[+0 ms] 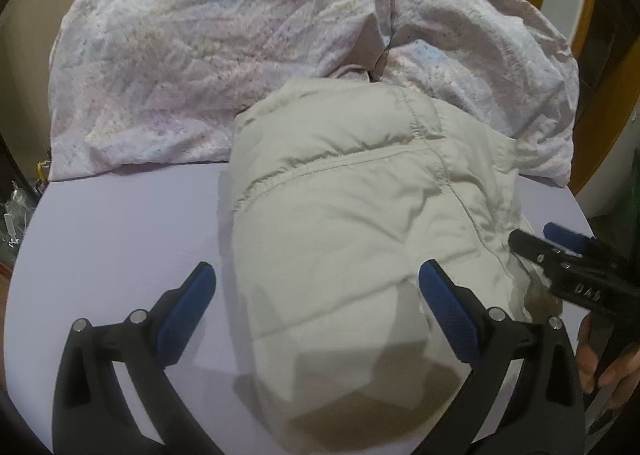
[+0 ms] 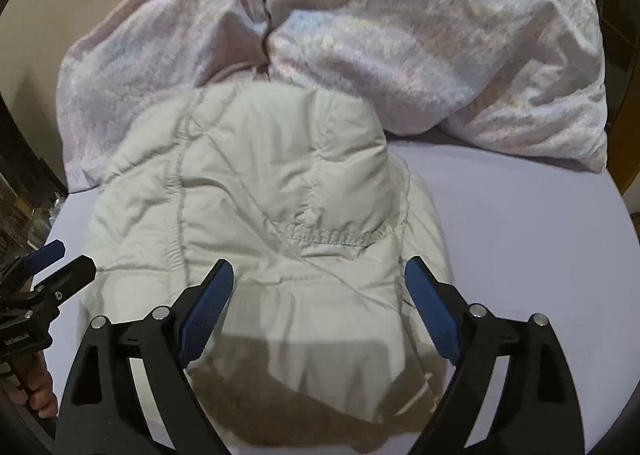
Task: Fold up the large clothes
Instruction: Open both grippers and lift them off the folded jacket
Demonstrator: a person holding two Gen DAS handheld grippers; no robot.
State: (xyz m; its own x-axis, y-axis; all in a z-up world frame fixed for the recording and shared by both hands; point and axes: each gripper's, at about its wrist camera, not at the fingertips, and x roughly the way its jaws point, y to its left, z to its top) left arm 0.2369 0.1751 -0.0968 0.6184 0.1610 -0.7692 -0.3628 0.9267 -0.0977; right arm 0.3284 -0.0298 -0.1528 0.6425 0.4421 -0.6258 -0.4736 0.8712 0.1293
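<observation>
Jacket [image 2: 256, 215], folded into a bundle on the bed [image 1: 120, 223], lies free between both grippers' parted fingers, so press its puffy top flat next.

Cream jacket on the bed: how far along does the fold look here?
Done: the cream jacket lies as a compact folded bundle on the lilac sheet, in front of the crumpled duvet. In hand: nothing; the left hand-held gripper and right hand-held gripper are both open above it. Left: at most tidying; whether another fold is planned cannot be told.
</observation>
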